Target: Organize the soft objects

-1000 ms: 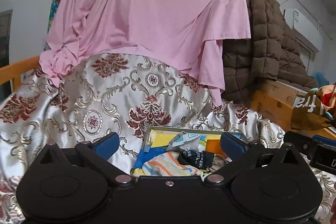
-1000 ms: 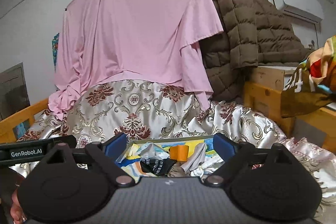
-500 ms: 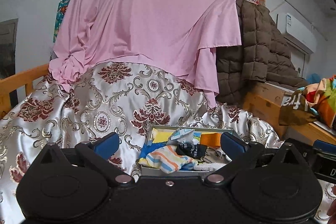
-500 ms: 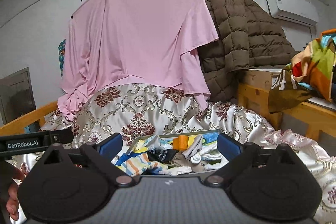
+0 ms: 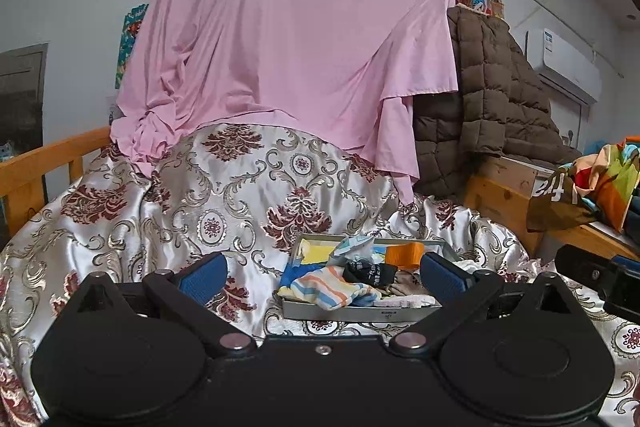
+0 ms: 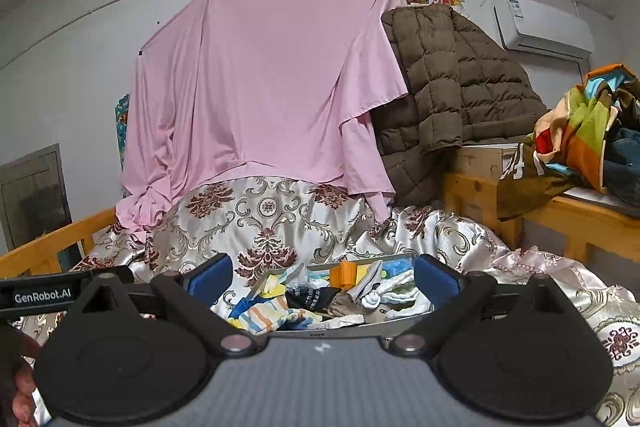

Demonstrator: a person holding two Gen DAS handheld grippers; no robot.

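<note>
Left wrist view: left tool [image 5: 320, 273] wide open, empty; right tool [image 6: 322, 281] likewise, facing shallow grey metal tray [image 6: 372, 327] of jumbled soft socks [image 6: 272, 315].

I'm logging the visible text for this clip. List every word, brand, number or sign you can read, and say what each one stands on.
"GenRobot.AI": white letters on the left gripper's black body, seen in the right wrist view.
Large pale figures, cut off by folds, on the brown cloth hanging off the wooden bench: not fully readable.
White characters on the black sock in the tray: too small.
Label on the air conditioner: too blurred.
</note>
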